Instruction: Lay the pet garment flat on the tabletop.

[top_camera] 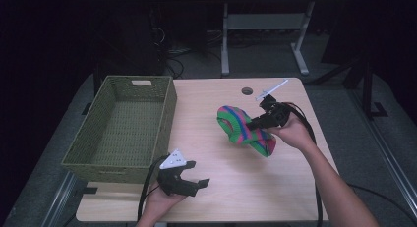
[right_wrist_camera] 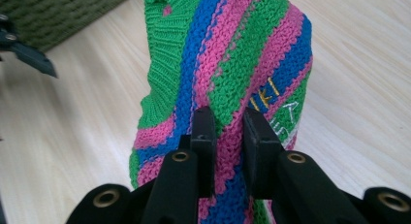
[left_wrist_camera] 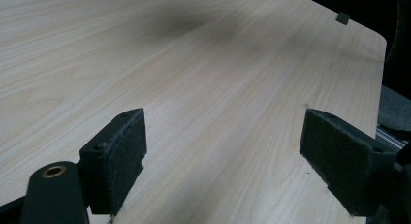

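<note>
Right gripper point(right_wrist_camera: 229, 132) clamps one striped knit point(right_wrist_camera: 232, 54); one basket point(top_camera: 123, 124).

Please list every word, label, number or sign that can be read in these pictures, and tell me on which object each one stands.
"KI" in yellow stitching, on a blue stripe of the striped knit garment held in the right claw; the word runs on behind the claw, so it is incomplete.
"A" in pale stitching, on a green stripe just beside it; the letters below it are too blurred to read.
Woven basket, table, left claw: no text.
</note>
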Demonstrator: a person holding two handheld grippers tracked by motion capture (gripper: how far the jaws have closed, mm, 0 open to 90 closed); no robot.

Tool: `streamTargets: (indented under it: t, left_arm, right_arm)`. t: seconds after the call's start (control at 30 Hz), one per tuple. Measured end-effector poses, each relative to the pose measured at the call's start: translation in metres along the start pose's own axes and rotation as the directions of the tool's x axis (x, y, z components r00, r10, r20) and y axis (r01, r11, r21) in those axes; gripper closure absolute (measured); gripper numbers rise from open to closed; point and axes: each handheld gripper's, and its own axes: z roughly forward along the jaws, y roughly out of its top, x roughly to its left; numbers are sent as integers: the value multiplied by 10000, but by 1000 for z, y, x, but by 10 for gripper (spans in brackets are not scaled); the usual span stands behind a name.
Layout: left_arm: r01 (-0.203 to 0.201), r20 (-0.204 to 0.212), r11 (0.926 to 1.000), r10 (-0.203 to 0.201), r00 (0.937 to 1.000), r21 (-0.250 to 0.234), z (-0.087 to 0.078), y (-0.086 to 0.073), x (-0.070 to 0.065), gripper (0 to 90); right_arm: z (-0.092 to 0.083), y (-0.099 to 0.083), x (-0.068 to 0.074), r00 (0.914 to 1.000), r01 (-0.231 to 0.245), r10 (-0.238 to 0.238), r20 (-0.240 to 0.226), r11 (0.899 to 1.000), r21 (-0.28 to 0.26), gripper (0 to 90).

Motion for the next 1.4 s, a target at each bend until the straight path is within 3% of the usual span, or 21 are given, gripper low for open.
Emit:
streamTargets:
  t: [0.73, 1.0, 1.4]
  left_arm:
    - [168, -64, 9994, -170, 9998, -304, -4, -1, 3, 166]
    - [162, -52, 9992, -164, 9999, -364, -6, -1, 3, 166]
    - [134, -75, 9990, -138, 9999, -434, -7, -1, 4, 166]
  right_arm:
    - [-23, -19, 26, 9977, 530, -555, -396, 9968, -596, 768]
    - [-21, -31, 34, 9968, 551, -582, -548, 9969, -557, 768]
    - [-5, -45, 36, 9949, 468, -505, -872, 9979, -438, 768]
